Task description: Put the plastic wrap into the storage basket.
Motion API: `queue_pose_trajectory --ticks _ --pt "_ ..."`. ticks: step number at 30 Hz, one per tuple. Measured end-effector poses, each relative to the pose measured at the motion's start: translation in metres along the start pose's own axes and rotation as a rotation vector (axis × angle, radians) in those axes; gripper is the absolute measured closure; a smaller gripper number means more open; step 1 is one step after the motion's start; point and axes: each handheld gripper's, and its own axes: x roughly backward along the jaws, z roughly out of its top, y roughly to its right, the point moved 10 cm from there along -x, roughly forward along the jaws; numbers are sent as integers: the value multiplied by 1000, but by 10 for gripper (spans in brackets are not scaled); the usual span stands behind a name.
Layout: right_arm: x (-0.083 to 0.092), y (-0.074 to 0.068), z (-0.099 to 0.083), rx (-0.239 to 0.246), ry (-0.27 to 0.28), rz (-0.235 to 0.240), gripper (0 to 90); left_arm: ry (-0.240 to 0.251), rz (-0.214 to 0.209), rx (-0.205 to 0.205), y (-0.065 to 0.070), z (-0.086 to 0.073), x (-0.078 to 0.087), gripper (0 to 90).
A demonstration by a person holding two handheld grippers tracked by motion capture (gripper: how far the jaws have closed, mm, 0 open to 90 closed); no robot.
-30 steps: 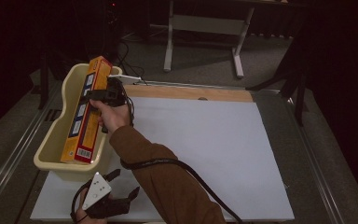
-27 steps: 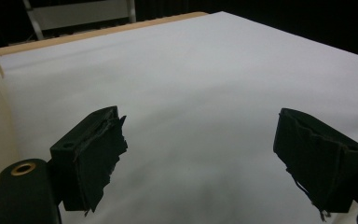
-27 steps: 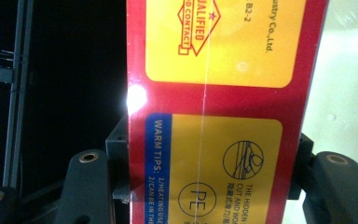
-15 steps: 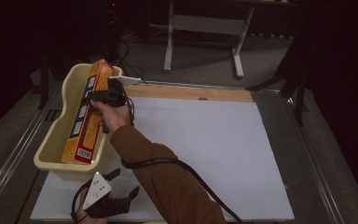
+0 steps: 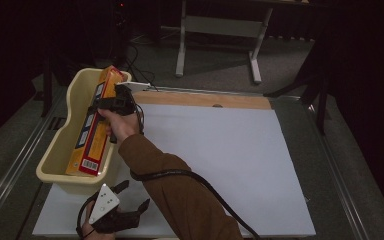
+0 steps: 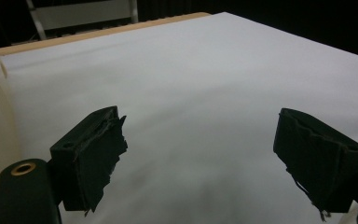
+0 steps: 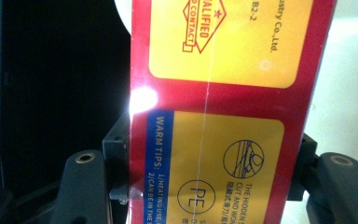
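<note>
A long red and yellow box [image 5: 94, 129] lies in a cream tub [image 5: 60, 145] at the left side of the desk [image 5: 220, 150]. The box is tilted. Its far end leans up on the far rim of the tub, and its near end, with a barcode, sits low by the near wall.

The right tongs [image 5: 111, 104] reach over the tub and are clamped on the box near its far end. In the right gripper view the two black jaws press on both long edges of the box [image 7: 223, 112], one on each side. The box label has the words "WARM TIPS" and small round pictures. The pale tub wall [image 7: 349, 84] is just beside the box on the right.

The person's right hand [image 5: 120, 125] holds these tongs, and a brown sleeve [image 5: 180, 195] runs back to the near edge. A black cable [image 5: 200, 182] trails over the sleeve.

The left tongs [image 5: 130, 205] rest low at the near left of the desk, just near the tub. Their jaws are wide apart with nothing between them. In the left gripper view they point across the white sheet [image 6: 191, 79].

Since the earlier pictures almost nothing has changed. The box, the tub and both tongs are in the same places.
</note>
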Motion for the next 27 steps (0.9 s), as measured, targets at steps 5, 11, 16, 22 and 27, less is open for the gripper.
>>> queue_pose_trajectory --ticks 5,11,16,22,27 --pt "-1 6 -1 9 1 -48 359 2 3 1 0 0 1 153" --pt "0 6 -3 27 -4 -53 388 1 7 3 -1 -1 1 153" --pt "6 -12 -6 79 -9 -30 395 1 12 5 -1 -1 1 153" --pt "7 -17 -11 119 -22 -29 401 4 14 5 -1 -1 2 153" --pt "5 -16 -15 182 -44 -38 411 5 19 6 -2 0 2 153"
